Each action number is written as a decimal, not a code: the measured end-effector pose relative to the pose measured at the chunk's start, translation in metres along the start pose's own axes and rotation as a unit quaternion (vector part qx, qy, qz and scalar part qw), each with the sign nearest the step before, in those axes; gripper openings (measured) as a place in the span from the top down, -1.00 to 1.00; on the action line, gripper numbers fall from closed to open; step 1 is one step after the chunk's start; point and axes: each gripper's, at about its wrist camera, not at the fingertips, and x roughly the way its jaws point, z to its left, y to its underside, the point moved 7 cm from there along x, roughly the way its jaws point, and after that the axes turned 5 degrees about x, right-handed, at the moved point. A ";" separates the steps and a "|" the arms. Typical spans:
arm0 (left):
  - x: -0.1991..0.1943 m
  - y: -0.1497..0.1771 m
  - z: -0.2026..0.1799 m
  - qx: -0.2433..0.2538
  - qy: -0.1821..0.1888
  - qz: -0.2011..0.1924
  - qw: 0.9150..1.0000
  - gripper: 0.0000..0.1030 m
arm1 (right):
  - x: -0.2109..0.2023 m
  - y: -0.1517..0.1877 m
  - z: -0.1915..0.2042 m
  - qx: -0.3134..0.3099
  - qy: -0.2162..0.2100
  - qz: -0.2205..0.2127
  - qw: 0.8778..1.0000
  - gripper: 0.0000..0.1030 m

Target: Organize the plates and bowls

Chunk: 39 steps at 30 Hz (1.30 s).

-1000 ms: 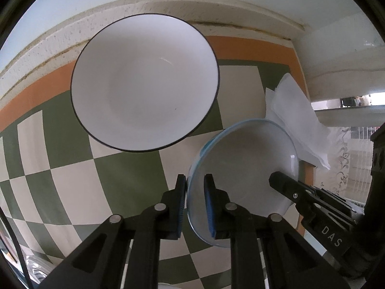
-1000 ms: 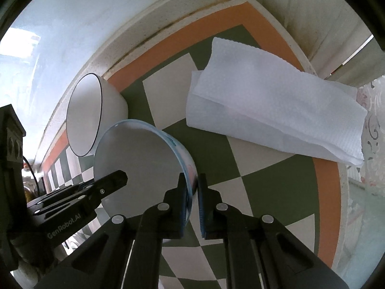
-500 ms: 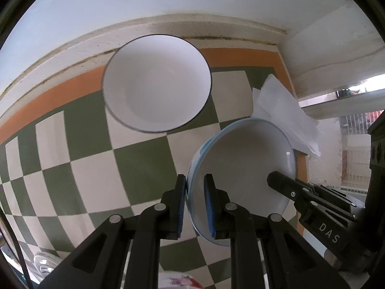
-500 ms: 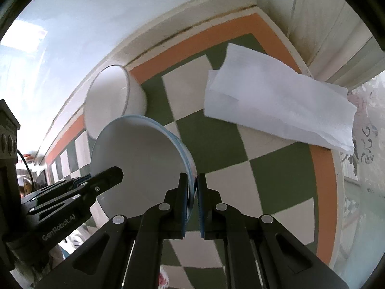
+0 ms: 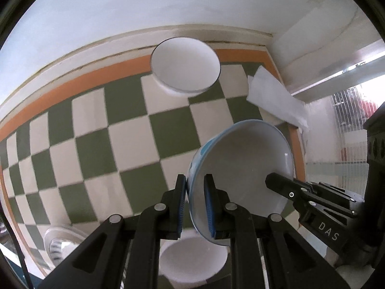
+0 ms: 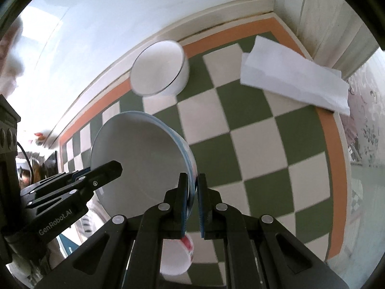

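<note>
Low in frame, our left gripper (image 5: 195,200) and right gripper (image 6: 191,201) each pinch opposite rims of the blue-rimmed bowl (image 5: 240,166), held above the checkered tablecloth (image 5: 115,149). Open squares stretch toward the white bowl (image 5: 185,66), napkin (image 6: 296,83) and wall (image 5: 120,7) at top.

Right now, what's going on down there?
Left gripper and right gripper both shut on blue bowl, held above the table. White bowl by the wall, another bowl under it.
</note>
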 end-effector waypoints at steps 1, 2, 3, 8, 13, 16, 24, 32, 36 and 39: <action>-0.004 0.009 0.002 0.000 0.002 0.001 1.000 0.75 | -0.004 0.010 0.000 -0.001 -0.001 0.000 1.000 0.83; -0.006 0.016 0.005 -0.001 0.004 0.003 1.000 0.75 | -0.006 0.019 0.003 -0.004 -0.002 0.001 1.000 0.83; -0.008 0.023 0.006 -0.004 0.007 0.004 1.000 0.75 | -0.008 0.028 0.006 -0.006 -0.002 0.002 1.000 0.83; -0.016 0.063 0.015 -0.012 0.020 0.013 1.000 0.75 | -0.012 0.066 0.012 -0.013 -0.006 0.014 1.000 0.82; -0.016 0.096 0.020 -0.017 0.020 0.021 0.999 0.75 | -0.006 0.099 0.018 -0.021 -0.004 0.028 0.999 0.82; -0.010 0.114 0.024 -0.019 0.022 0.032 0.999 0.75 | 0.003 0.117 0.016 -0.022 -0.003 0.041 0.999 0.82; 0.016 0.138 0.021 -0.010 0.011 0.066 0.998 0.75 | 0.026 0.147 0.002 -0.015 0.006 0.067 0.998 0.81; 0.040 0.146 0.017 0.013 -0.013 0.089 0.996 0.75 | 0.044 0.151 -0.007 -0.010 0.016 0.074 0.997 0.81; 0.043 0.146 0.018 0.012 -0.022 0.090 0.996 0.75 | 0.052 0.151 -0.007 -0.013 0.021 0.085 0.996 0.81; 0.046 0.147 0.020 0.009 -0.024 0.096 0.995 0.75 | 0.056 0.149 -0.006 -0.019 0.028 0.090 0.995 0.76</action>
